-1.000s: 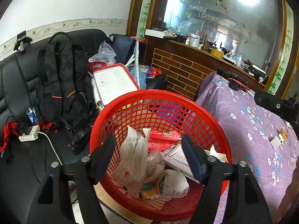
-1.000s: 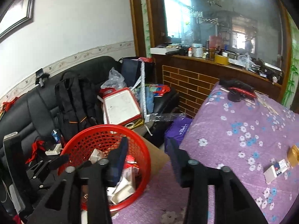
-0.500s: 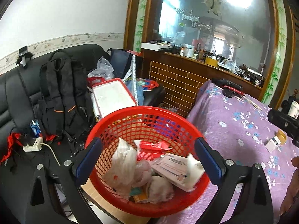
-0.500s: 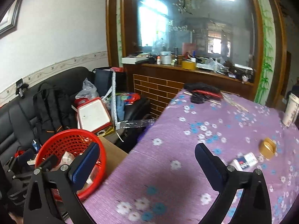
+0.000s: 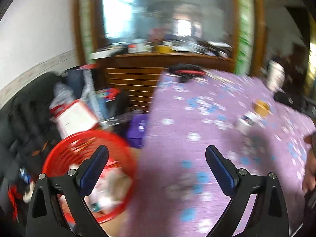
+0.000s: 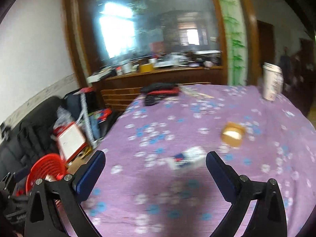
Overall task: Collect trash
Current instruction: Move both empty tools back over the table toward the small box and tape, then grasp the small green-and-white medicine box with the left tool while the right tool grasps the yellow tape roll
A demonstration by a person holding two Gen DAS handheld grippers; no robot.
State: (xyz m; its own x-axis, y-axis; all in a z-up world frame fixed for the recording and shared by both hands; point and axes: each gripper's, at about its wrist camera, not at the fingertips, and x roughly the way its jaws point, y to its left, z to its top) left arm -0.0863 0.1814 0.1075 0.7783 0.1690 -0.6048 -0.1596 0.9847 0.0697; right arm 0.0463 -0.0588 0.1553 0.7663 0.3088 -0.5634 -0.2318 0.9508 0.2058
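Both grippers spread wide and empty over the purple flowered tablecloth, with trash in front of them and the basket off to the left.

The right gripper (image 6: 155,158) has its jaws released and far apart, nothing between the pads; just beyond them a small white box with red and blue print (image 6: 186,160) lies flat on the tablecloth (image 6: 177,122), with a round yellow-brown lid-like piece (image 6: 232,134) near it to the right and a tall paper cup (image 6: 272,84) upright at the far edge. The left gripper (image 5: 157,159) is likewise open and holds nothing; its left finger (image 5: 94,167) stands before the red mesh basket (image 5: 59,154), which sits beside the table and holds crumpled wrappers (image 5: 110,185), blurred. Farther left, a black sofa (image 5: 25,114) carries bags and clutter.
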